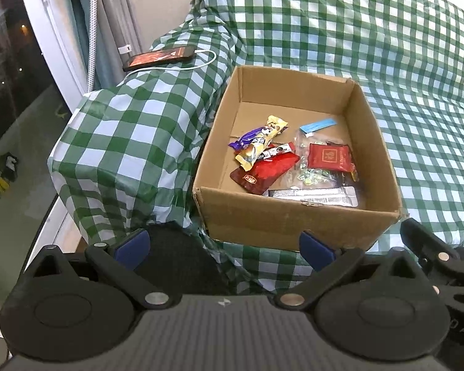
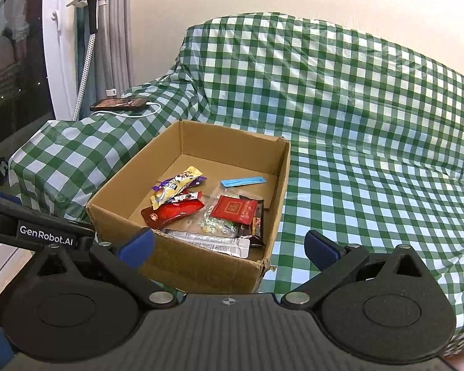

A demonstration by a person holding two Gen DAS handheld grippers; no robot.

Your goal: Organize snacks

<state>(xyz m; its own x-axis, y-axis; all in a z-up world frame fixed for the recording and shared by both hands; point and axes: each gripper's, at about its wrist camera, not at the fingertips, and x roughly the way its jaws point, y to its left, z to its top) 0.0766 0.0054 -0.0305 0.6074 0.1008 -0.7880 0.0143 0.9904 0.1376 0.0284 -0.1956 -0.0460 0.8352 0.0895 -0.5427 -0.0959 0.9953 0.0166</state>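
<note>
An open cardboard box (image 1: 294,219) (image 2: 188,262) sits on a sofa draped in a green-and-white checked cover. Inside lie several snack packets: a yellow bar (image 1: 263,142) (image 2: 176,185), a long red pouch (image 1: 266,170) (image 2: 173,211), a square red packet (image 1: 329,156) (image 2: 235,208), a silver sachet (image 1: 312,196) (image 2: 213,242) and a blue strip (image 1: 318,123) (image 2: 242,181). My left gripper (image 1: 224,245) hovers open just before the box's near wall, holding nothing. My right gripper (image 2: 229,247) is open too, empty, at the box's near right corner.
A phone (image 1: 157,57) (image 2: 119,104) on a white charging cable rests on the covered armrest at the left. A window and curtains stand further left. The checked seat (image 2: 371,191) stretches wide to the right of the box. The left gripper's body (image 2: 31,232) shows at the right wrist view's left edge.
</note>
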